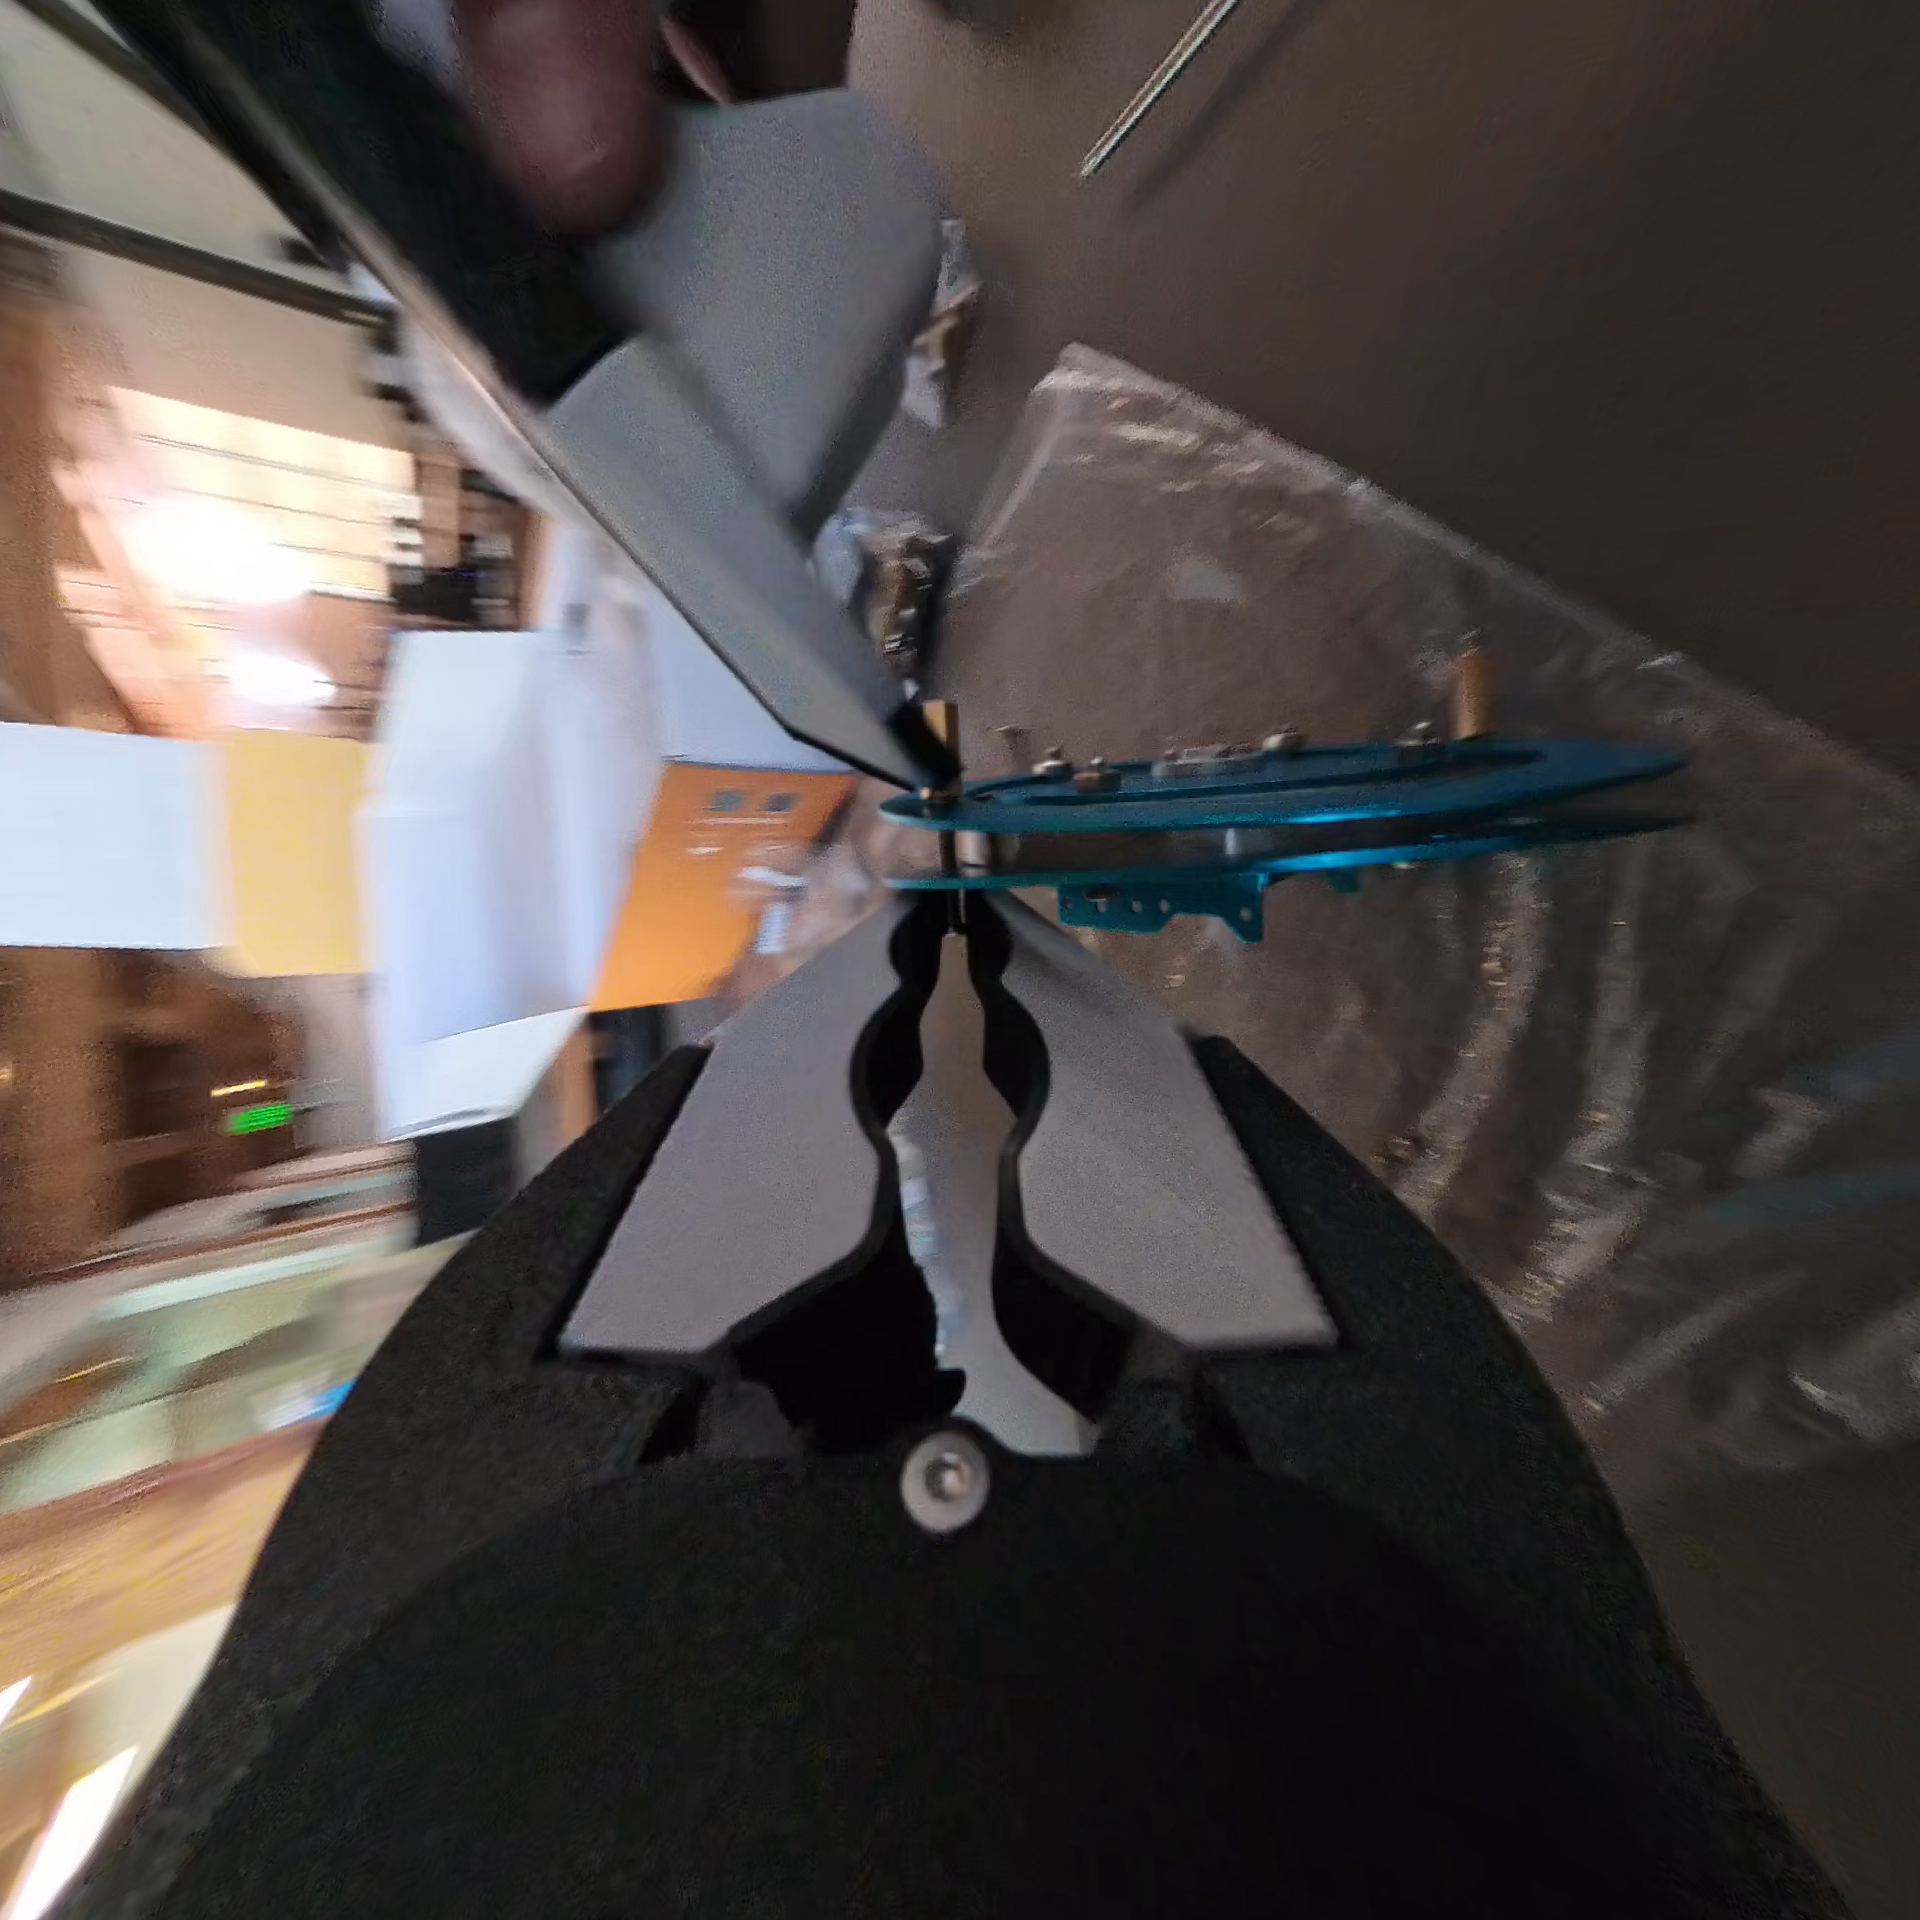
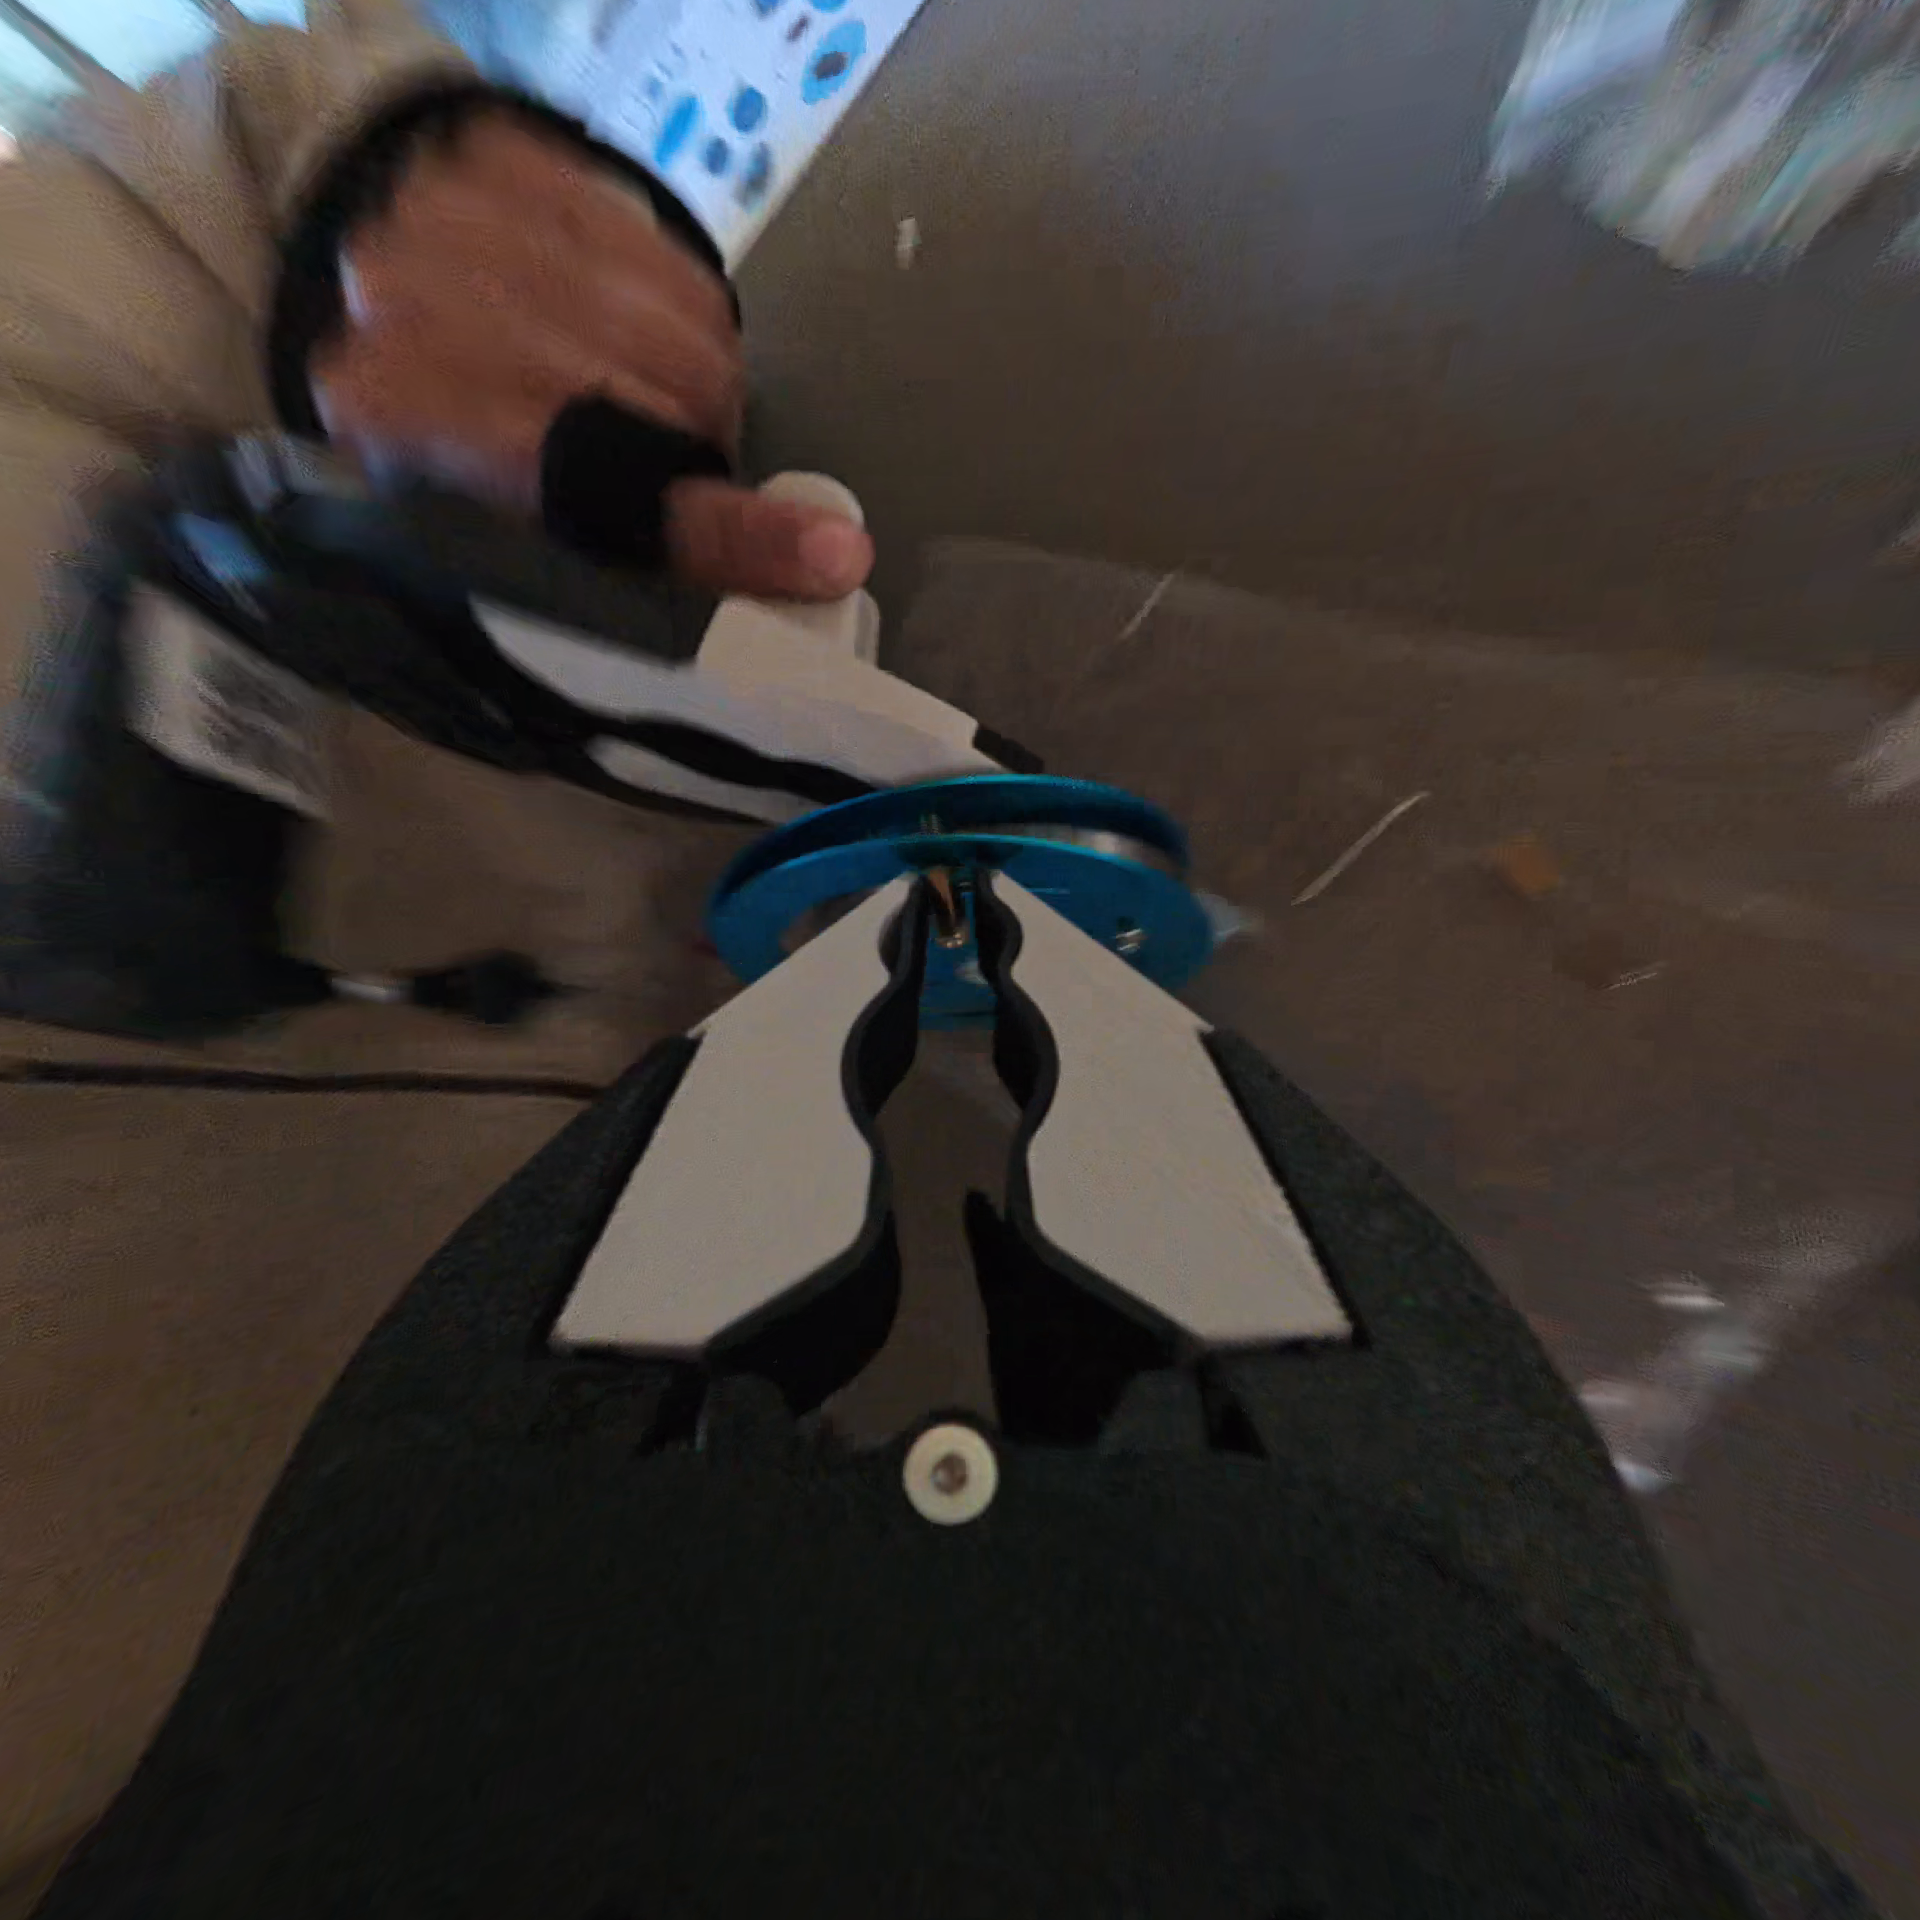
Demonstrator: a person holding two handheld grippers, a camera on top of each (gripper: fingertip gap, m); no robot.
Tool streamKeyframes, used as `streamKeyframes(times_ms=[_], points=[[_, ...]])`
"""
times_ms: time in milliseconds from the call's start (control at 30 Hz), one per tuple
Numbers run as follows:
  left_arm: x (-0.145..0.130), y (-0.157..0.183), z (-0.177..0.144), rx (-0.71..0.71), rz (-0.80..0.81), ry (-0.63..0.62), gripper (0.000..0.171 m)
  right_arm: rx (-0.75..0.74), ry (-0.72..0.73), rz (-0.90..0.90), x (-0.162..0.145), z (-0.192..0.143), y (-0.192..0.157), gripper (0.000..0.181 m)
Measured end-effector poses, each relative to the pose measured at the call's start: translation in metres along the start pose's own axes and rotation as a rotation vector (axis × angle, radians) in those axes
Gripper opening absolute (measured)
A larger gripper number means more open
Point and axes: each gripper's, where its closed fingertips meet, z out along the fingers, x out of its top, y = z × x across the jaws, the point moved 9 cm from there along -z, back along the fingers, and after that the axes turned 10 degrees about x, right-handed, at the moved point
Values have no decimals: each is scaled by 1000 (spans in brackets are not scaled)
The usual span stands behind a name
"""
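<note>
my left claw (image 1: 958,914) is pinched nearly shut on a thin dark pin or screw end poking out under the rim of the blue two-plate ring assembly (image 1: 1288,800), so the assembly sits right at my tips and runs off to the right, plates seen edge-on, long axis crosswise to my fingers; it looks lifted clear of the brown surface (image 1: 1558,312), with a clear plastic bag (image 1: 1351,582) behind it

my right claw (image 2: 951,914) comes in from the opposite side, closed down on a small brass standoff (image 2: 943,906) at the near rim of the top plate, standoff roughly square to the plates

in the left view that right claw's tip (image 1: 914,769) touches the brass standoff (image 1: 940,727) just above my left tips, so both claws meet at the same rim spot, one per face; neither is nearer

background blurred, a hand (image 2: 520,343) grips the left tool
</note>
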Motion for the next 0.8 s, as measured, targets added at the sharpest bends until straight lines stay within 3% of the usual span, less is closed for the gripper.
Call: streamKeyframes(times_ms=[100, 167, 200, 267, 400, 467, 600, 667, 800], points=[[-3, -17, 2, -323, -209, 2, 2, -397, -102, -536, -7, 8, -31, 23], [-8, -27, 6, -558, -333, -18, 2, -633, -197, -780, -17, 20, -43, 37], [-11, -32, 9, -671, -398, -33, 2, -726, -259, -872, -22, 28, -46, 43], [-18, -38, 18, -870, -528, -72, 2, -846, -336, -1025, -31, 41, -50, 37], [-25, -44, 33, -1054, -647, -114, 2, -1017, -438, -1170, -35, 54, -50, 30], [-24, -45, 36, -1070, -634, -112, 2, -1077, -479, -1180, -33, 57, -45, 27], [-19, -44, 35, -1037, -604, -100, 2, -1116, -509, -1198, -29, 54, -40, 3], [-17, -41, 32, -906, -523, -74, 2, -998, -441, -1071, -24, 47, -41, 3], [-3, -26, 16, -498, -267, -32, 2, -564, -233, -576, -12, 26, -34, 3]])
